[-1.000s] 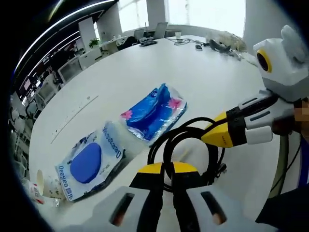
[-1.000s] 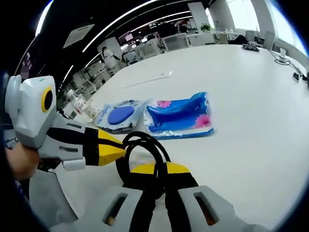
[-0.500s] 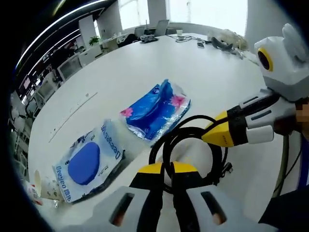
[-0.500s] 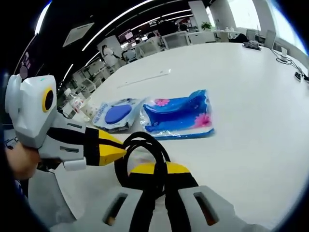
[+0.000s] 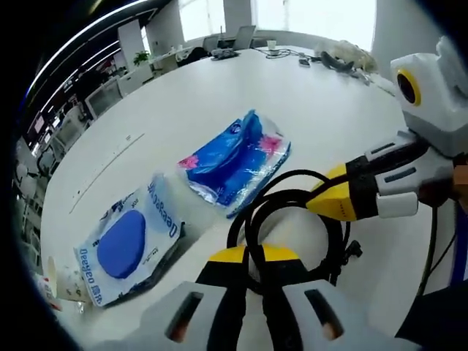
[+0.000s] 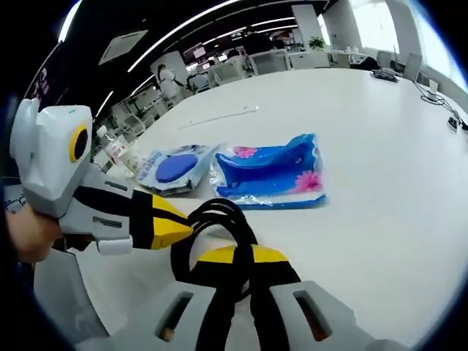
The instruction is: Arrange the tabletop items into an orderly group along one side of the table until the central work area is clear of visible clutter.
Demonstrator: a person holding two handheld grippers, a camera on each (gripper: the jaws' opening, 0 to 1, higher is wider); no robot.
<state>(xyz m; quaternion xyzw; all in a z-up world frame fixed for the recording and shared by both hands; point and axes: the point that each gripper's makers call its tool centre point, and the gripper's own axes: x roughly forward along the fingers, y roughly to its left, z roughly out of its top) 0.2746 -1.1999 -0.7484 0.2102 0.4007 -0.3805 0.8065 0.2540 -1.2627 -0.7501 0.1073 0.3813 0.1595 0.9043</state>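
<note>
We have both grippers, left (image 5: 248,256) and right (image 6: 245,256), pinching the black cable (image 5: 292,219) at lower centre; its loops could snag or slip onto the counter (image 5: 219,95).

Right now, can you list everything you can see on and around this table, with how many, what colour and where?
Coiled cable: one, black, on the table, pinched by both grippers.
Blue floral packet: one, blue with pink flowers, clear wrap, mid-table beyond the cable.
Pouch with a blue oval: one, white and blue, beside the floral packet, toward the table edge.
Paper cup: one, pale, at the table edge next to the pouch.
Table: one, white, large.
Laptop: one, grey, far end of the table among dark cables.
Office desks and chairs: several, pale, beyond the table.
Left gripper: yellow-tipped, closed on the cable.
Right gripper: yellow-tipped, closed on the cable.
</note>
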